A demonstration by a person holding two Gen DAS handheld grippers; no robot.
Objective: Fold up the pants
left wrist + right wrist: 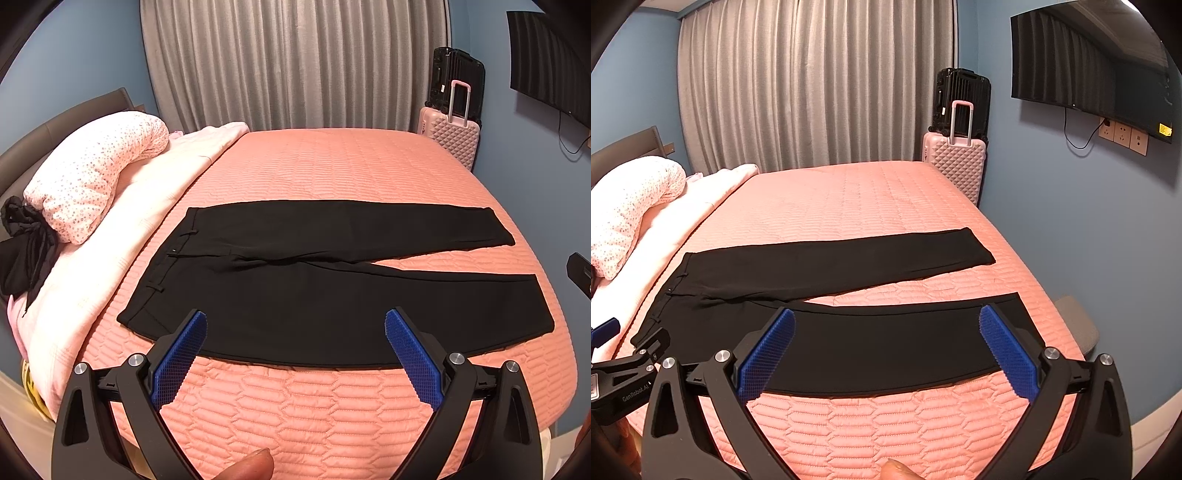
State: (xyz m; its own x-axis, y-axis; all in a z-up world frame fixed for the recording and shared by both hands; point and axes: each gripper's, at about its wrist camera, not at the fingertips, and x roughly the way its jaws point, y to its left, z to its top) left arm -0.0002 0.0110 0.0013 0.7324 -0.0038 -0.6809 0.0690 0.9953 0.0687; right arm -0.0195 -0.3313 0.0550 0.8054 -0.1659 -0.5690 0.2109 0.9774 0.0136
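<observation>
Black pants (332,288) lie flat, legs apart, on the bed (332,162), while the left gripper (295,354) and right gripper (886,350), jaws wide and empty, seemingly hover above the near leg.

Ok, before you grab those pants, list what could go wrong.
1. The black pants lie flat on the quilted bedspread; open fingers could pinch the cover along with the fabric.
2. The near leg's hem sits close to the bed's edge and might slide off.
3. Left gripper and right gripper lifting unevenly could skew the fold.

Pants (332,295) flat on bed (332,166)
</observation>
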